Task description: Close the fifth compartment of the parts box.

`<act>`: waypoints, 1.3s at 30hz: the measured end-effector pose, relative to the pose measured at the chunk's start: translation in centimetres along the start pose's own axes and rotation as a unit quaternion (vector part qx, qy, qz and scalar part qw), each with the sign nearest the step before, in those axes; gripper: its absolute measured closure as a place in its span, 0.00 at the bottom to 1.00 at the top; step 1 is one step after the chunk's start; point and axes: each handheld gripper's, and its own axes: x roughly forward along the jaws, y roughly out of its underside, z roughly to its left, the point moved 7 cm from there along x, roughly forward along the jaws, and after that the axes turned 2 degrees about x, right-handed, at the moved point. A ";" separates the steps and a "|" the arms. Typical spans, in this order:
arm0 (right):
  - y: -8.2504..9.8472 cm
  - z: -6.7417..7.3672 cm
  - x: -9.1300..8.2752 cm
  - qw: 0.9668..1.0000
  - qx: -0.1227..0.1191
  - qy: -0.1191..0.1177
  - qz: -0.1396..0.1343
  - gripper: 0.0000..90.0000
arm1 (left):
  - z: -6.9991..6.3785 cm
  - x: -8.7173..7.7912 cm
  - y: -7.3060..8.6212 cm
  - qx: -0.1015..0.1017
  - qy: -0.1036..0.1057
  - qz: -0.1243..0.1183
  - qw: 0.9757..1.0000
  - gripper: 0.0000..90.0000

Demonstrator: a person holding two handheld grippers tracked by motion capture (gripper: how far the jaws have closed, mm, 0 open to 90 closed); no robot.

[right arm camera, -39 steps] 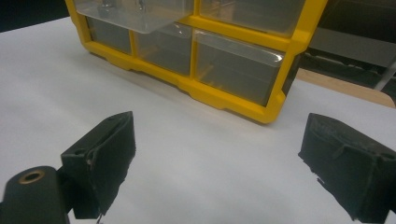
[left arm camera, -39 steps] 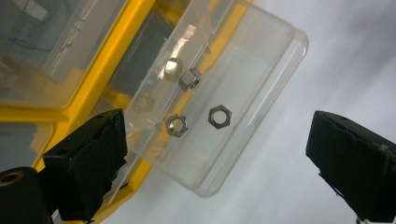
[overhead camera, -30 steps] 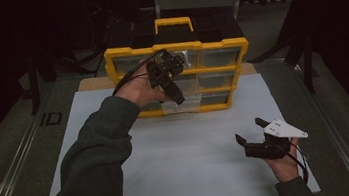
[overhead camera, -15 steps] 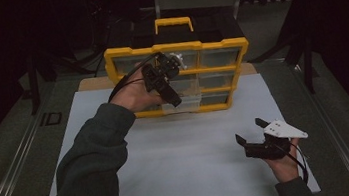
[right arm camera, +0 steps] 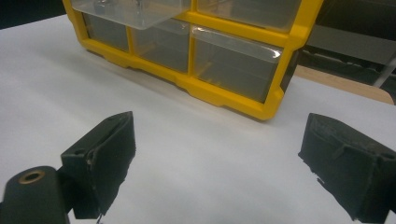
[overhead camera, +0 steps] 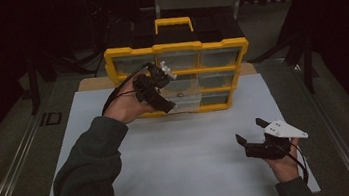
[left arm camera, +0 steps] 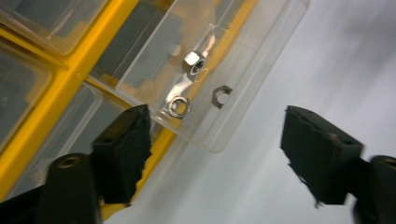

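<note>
White sheet (overhead camera: 186,167): it covers the table under the organizer and both of your grippers.
Organizer (overhead camera: 177,52): this yellow-framed case stands upright at the far edge of the sheet, carry handle on top, drawer fronts facing you. Its long axis runs left to right across the table.
Open drawer (overhead camera: 185,99): this clear drawer sits in the organizer's lower left part and is pulled out toward you. Its sliding axis points from the organizer's face toward your side. In the left gripper view its front edge (left arm camera: 243,98) overhangs the sheet.
Left gripper (overhead camera: 159,92): you hold it at the organizer's front, left of centre, just beside the open drawer. Its jaws have just been closing, yet remain spread with nothing pinched; the drawer's corner lies beyond the tips (left arm camera: 215,154).
Right gripper (overhead camera: 253,136): you hold it low over the sheet, well apart from the organizer, on its right front side. Jaws stand wide, pointing at the organizer's lower right corner (right arm camera: 215,154).
Hex nuts (left arm camera: 194,63): three small metal nuts lie loose in the open drawer, near its front edge.
</note>
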 end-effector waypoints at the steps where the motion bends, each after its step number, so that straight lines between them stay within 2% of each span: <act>1: 0.0 0.0 0.0 1.000 -0.001 0.000 0.000 0.11 | 0.0 0.1 0.2 -0.004 0.001 -0.004 1.000 0.33; 4: 0.0 0.0 0.0 1.000 -0.001 0.001 0.001 0.11 | 0.0 0.3 0.8 -0.010 0.001 -0.014 1.000 0.40; 8: 0.1 0.0 0.1 1.000 -0.001 0.001 0.002 0.11 | -0.4 0.5 1.5 -0.004 0.004 -0.026 1.000 0.55; 10: 0.1 0.0 0.1 1.000 -0.003 0.000 0.002 0.11 | -0.4 0.4 1.8 -0.005 -0.006 -0.031 0.999 0.61; 12: 0.0 0.1 0.1 1.000 -0.002 0.000 0.002 0.11 | -0.4 0.1 1.9 -0.010 0.003 -0.042 0.999 0.69; 13: 0.0 0.1 0.1 1.000 -0.002 0.000 0.002 0.11 | -0.4 0.0 2.1 -0.011 0.001 -0.045 0.999 0.71; 22: 0.1 0.1 0.1 1.000 -0.003 0.000 0.004 0.11 | -1.4 0.5 3.1 -0.008 0.009 -0.047 0.999 0.98; 32: 0.1 0.1 0.1 1.000 -0.003 0.000 0.003 0.11 | -1.8 2.6 4.0 -0.031 0.010 -0.051 0.998 1.00; 39: 0.1 0.1 0.1 1.000 -0.003 0.000 0.003 0.11 | -1.6 3.4 3.7 -0.048 0.009 -0.063 0.997 1.00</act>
